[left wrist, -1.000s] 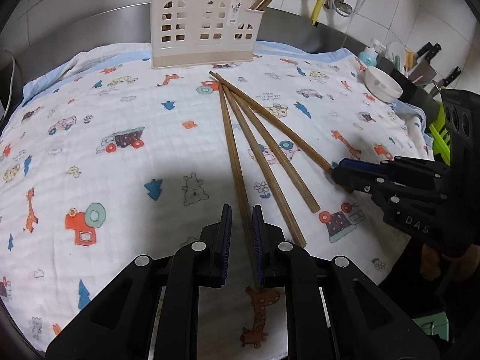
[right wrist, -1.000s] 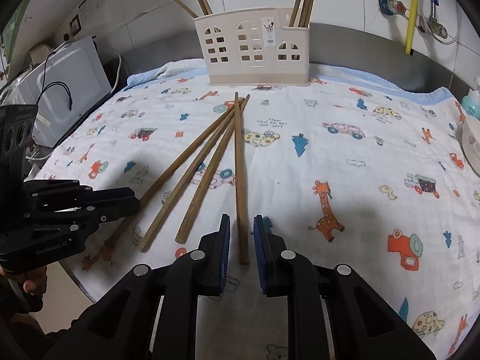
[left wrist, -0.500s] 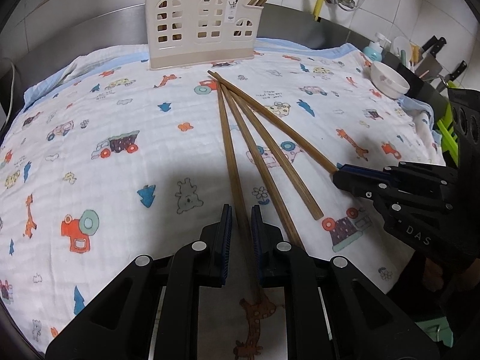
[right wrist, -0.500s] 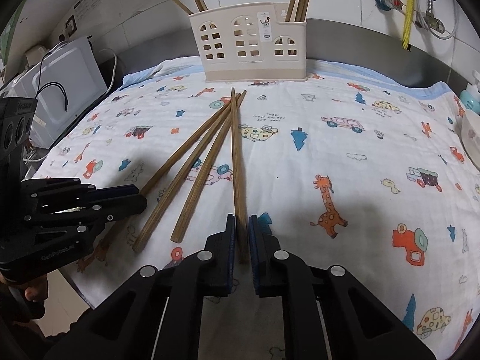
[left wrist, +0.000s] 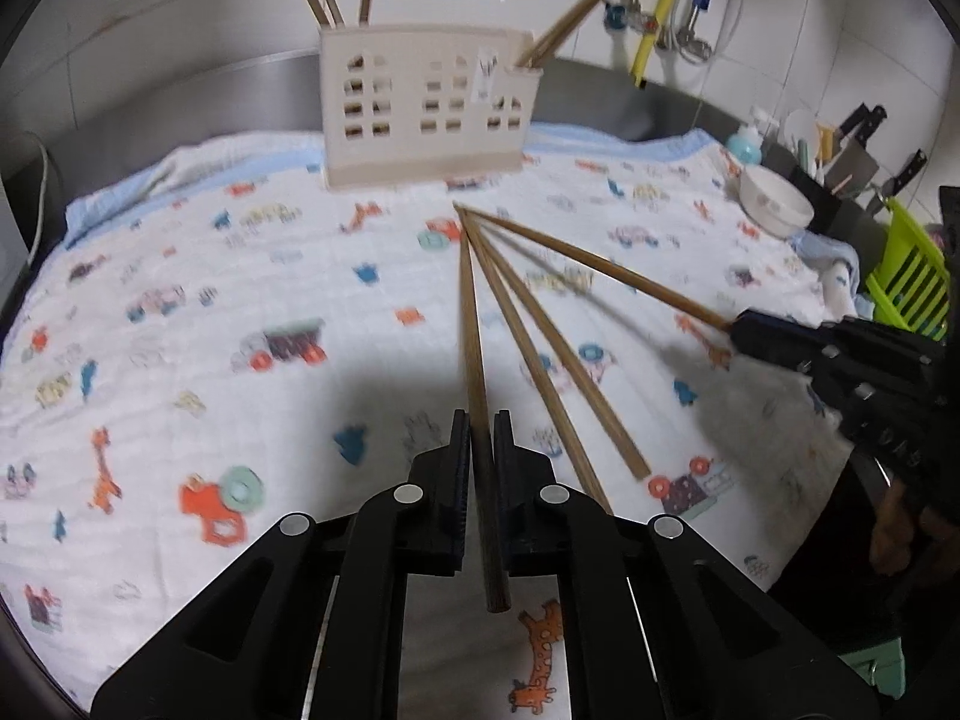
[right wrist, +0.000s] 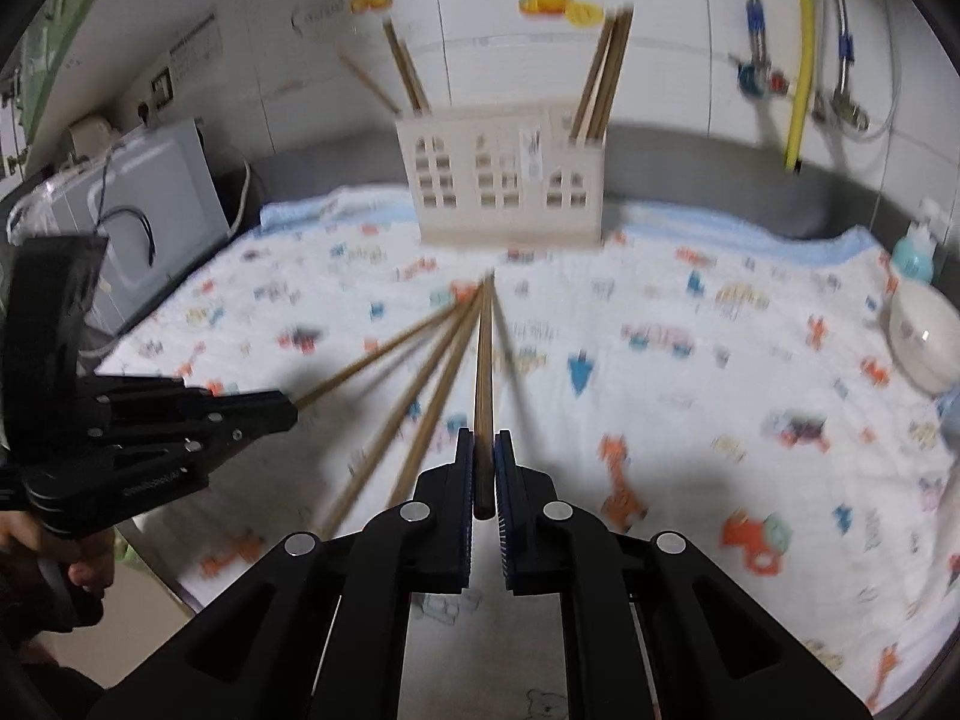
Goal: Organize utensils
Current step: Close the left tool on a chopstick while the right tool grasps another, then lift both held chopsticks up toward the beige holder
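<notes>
Four brown chopsticks fan out on the cartoon-print cloth (left wrist: 180, 300) in front of the cream utensil holder (left wrist: 426, 114), which has more chopsticks standing in it. My left gripper (left wrist: 480, 420) has its jaws closing on the near end of the leftmost chopstick (left wrist: 471, 330), pads pressing it. My right gripper (right wrist: 483, 438) is shut on the rightmost chopstick (right wrist: 483, 360). Both held sticks are raised at the near end, with their far tips low by the others. Two chopsticks (left wrist: 528, 360) lie loose between them. Each gripper shows in the other's view: the right gripper (left wrist: 735, 327) and the left gripper (right wrist: 291, 411).
A white bowl (left wrist: 774, 204) sits at the cloth's right edge, with a blue bottle, a knife block (left wrist: 840, 180) and a green rack (left wrist: 906, 282) beyond it. A microwave (right wrist: 144, 222) stands at the left. Pipes and a tiled wall rise behind the holder (right wrist: 504, 180).
Both grippers went from open around a chopstick end to shut on it. Both then rose, lifting the near ends of their sticks off the cloth.
</notes>
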A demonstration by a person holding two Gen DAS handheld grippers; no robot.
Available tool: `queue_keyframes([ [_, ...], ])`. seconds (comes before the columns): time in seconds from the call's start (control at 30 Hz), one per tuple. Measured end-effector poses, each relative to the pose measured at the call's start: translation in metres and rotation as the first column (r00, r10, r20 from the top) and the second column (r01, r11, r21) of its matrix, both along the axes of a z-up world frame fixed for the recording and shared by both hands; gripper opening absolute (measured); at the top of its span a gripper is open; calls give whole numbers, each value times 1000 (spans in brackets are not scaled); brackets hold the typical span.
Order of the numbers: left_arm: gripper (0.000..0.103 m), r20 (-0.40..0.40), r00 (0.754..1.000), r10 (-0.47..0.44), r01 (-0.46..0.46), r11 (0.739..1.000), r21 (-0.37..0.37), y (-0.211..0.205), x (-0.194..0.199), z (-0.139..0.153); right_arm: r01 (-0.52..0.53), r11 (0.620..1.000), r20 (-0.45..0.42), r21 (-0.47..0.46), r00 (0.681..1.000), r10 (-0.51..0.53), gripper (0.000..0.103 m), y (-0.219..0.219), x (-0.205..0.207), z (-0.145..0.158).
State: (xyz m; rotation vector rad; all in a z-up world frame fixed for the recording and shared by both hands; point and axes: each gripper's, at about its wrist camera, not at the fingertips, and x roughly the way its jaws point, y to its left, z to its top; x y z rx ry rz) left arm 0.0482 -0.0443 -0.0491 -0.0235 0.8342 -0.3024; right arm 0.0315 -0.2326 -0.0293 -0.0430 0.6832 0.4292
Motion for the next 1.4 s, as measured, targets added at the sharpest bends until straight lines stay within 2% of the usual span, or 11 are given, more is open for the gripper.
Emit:
queue_keyframes([
  [0.33, 5, 129, 992, -6, 5, 1000, 6, 13, 5, 35, -14, 998, 145, 65, 989, 4, 7, -10, 4, 67],
  [0.57, 5, 183, 983, -20, 17, 1000, 15, 14, 11, 46, -33, 996, 196, 79, 980, 17, 7, -5, 12, 91],
  [0.77, 5, 212, 977, -26, 24, 1000, 13, 14, 15, 52, -48, 996, 218, 75, 975, 31, 7, 2, 19, 101],
  [1.07, 5, 198, 980, -34, 31, 999, 20, 12, 12, 43, -41, 996, 218, 75, 976, 24, 7, 3, 19, 99],
  [1.4, 5, 144, 990, -12, 12, 1000, -1, 13, -2, 8, -40, 996, 225, 82, 974, 21, 7, 1, 14, 101],
])
